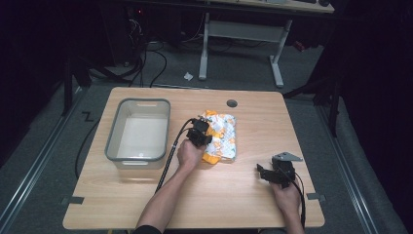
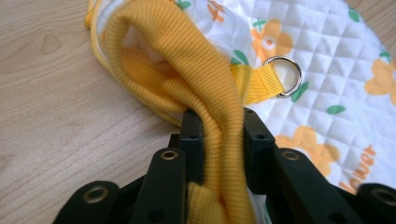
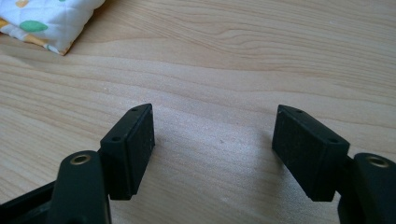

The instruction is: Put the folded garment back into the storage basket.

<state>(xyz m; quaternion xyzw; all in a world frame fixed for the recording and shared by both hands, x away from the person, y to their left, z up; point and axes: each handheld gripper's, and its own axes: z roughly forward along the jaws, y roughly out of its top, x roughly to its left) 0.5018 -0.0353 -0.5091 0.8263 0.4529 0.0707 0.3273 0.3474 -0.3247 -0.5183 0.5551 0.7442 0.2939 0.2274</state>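
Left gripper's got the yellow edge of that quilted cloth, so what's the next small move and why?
Probably lift the left gripper a little and start carrying the cloth toward the grey bin. Its jaws are shut on the yellow ribbed edge, so the grip looks made, and the bin sits empty just to the left. The right gripper rests open over bare table, free to help.

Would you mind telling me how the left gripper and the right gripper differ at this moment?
The left gripper is shut on the yellow ribbed band of the quilted flower-print cloth; the right gripper is open with nothing between its jaws. The left sits at the cloth's edge; the right sits apart from it, over bare table. Both have black jaws and are hand-held.
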